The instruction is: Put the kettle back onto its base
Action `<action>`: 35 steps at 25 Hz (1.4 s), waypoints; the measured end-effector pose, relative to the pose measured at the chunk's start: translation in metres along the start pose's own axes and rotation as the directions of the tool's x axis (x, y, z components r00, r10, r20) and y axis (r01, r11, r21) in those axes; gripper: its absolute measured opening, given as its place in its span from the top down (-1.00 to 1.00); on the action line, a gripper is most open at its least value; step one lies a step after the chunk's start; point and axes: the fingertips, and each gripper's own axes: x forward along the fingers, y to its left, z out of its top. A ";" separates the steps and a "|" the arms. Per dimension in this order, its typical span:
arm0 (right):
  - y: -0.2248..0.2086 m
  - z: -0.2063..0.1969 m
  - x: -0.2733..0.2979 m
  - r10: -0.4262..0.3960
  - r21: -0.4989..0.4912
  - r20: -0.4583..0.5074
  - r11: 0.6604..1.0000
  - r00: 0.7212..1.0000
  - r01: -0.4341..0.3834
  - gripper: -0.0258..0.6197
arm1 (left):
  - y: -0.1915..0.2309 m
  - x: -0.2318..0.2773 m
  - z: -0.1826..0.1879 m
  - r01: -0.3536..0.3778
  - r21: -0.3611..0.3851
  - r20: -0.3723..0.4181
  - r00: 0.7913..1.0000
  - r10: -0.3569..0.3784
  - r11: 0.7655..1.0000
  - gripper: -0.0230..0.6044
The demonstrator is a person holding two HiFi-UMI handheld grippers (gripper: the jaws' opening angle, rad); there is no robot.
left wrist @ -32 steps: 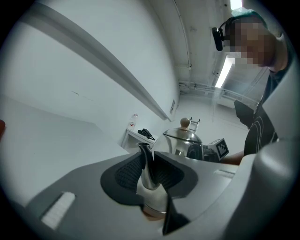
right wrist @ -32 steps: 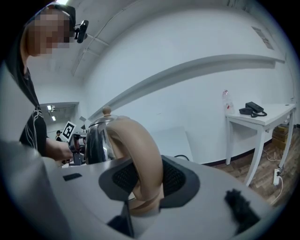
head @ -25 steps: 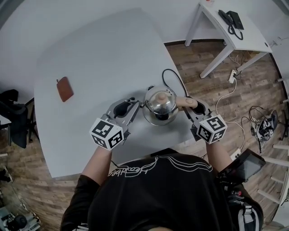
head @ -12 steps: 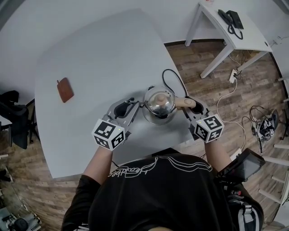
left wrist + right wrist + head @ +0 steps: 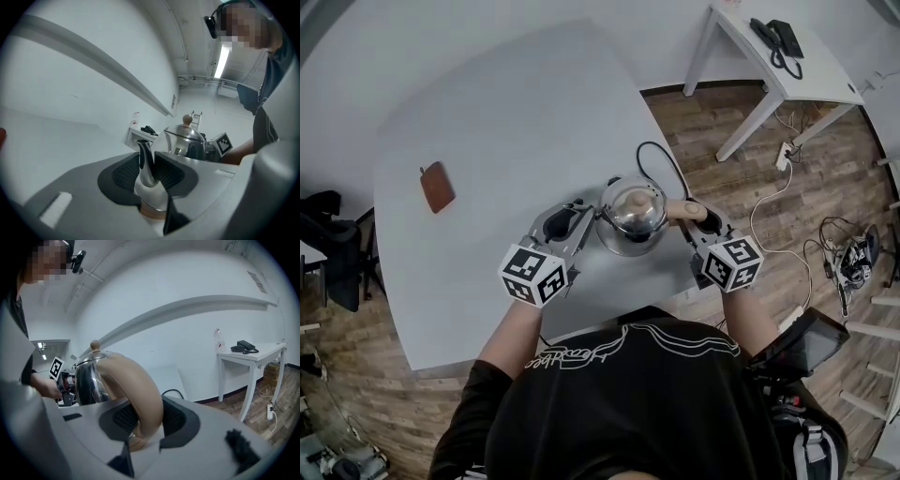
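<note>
A shiny steel kettle (image 5: 630,214) with a knob on its lid is near the right edge of the grey table (image 5: 506,122), between both grippers. My left gripper (image 5: 586,217) is shut on the kettle's spout (image 5: 146,164), whose tip stands between the dark pads. My right gripper (image 5: 686,214) is shut on the tan curved handle (image 5: 136,390), with the steel body (image 5: 89,380) just beyond. A black cord (image 5: 661,159) runs across the table to the kettle. The kettle hides the base, so I cannot tell whether it rests on it.
A brown wallet-like thing (image 5: 436,186) lies at the table's left. A white side table (image 5: 811,80) with a black phone (image 5: 778,37) stands at the back right. A power strip (image 5: 785,157) and cables lie on the wooden floor.
Both grippers keep their hold and have barely moved. A dark patch at the kettle's near edge, seen a second ago, is now covered by the kettle.
</note>
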 end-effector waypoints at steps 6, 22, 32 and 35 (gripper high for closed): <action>-0.001 -0.006 -0.003 -0.002 -0.001 -0.036 1.000 0.999 0.002 0.49 | 0.003 0.000 -0.010 -0.015 -0.104 -0.014 1.000 0.013 0.994 0.48; 0.037 0.005 -0.085 -0.014 0.048 -0.029 0.999 0.999 0.015 0.35 | -0.033 -0.061 -0.015 -0.022 -0.196 -0.034 0.999 0.016 0.980 0.41; 0.166 0.017 -0.173 0.129 0.105 0.008 0.986 0.992 -0.129 0.70 | -0.168 -0.143 0.018 0.277 -0.207 0.048 0.961 -0.273 0.938 0.59; 0.199 0.024 -0.201 0.199 0.135 0.040 0.970 0.979 -0.203 0.89 | -0.200 -0.164 0.029 0.289 -0.185 0.046 0.957 -0.285 0.939 0.91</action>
